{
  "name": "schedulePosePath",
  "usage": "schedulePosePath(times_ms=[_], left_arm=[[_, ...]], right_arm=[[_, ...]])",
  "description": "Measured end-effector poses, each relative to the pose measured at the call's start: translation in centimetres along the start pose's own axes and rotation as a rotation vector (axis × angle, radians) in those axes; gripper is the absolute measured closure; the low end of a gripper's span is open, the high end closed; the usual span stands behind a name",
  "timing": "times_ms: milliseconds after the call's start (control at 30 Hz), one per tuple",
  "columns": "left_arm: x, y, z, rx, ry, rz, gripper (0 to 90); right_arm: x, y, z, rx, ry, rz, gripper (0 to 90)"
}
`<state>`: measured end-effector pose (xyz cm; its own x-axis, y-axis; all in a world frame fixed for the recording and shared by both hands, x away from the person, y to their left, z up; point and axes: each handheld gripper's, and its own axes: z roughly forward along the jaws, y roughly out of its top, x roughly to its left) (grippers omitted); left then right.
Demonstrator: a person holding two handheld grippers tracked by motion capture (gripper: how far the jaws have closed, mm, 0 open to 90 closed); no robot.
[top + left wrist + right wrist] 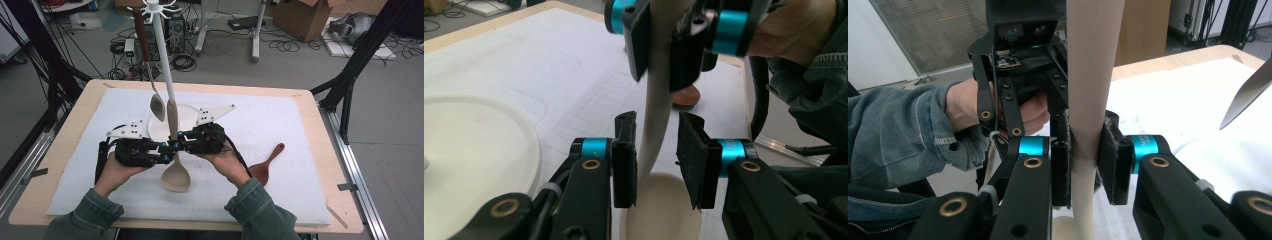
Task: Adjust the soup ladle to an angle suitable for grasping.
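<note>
My right hand-held gripper (1083, 160) is clamped on the handle of the pale wooden spoon (174, 165), both pads pressed flat against it. The spoon stands nearly upright over the middle of the tabletop (320, 165), bowl end down, handle up. My left hand-held gripper (658, 160) faces the right one from the other side, lower on the same handle; its jaws straddle the handle with a gap on one side, so I read them as not gripping.

Just behind the two grippers I see the round white base (187, 116) of the utensil stand, its white pole (162, 50) rising to a ring of hooks. A metal spoon with a brown handle (148, 70) hangs from one hook, beside the pole. To my right, a dark wooden spoon (264, 165) lies flat on the white mat (100, 145), near my right forearm.
</note>
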<state>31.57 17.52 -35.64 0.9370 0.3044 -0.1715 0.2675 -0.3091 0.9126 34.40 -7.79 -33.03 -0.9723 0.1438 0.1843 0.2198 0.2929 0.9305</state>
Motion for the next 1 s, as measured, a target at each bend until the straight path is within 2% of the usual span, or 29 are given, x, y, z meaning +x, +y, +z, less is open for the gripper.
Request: schedulePosePath(times_ms=[200, 600, 800, 1000], left_arm=[[0.0, -0.2, -1.0, 0.000, 0.028, 0.004, 61.1], [0.4, -1.0, -3.1, -0.014, 0.114, -0.008, 46.8], [0.7, -1.1, -3.8, -0.004, 0.142, -0.014, 39.2], [0.8, -1.2, -4.2, -0.007, 0.156, -0.016, 36.0]], right_arm=[[-0.7, 0.2, -0.4, 0.000, -0.009, -0.003, 78.0], [-1.8, 1.7, -1.0, -0.003, -0.016, -0.020, 77.9], [-2.2, 2.6, -1.3, -0.003, -0.024, -0.032, 78.0], [-2.4, 3.9, -1.6, 0.011, -0.029, -0.047, 77.9]])
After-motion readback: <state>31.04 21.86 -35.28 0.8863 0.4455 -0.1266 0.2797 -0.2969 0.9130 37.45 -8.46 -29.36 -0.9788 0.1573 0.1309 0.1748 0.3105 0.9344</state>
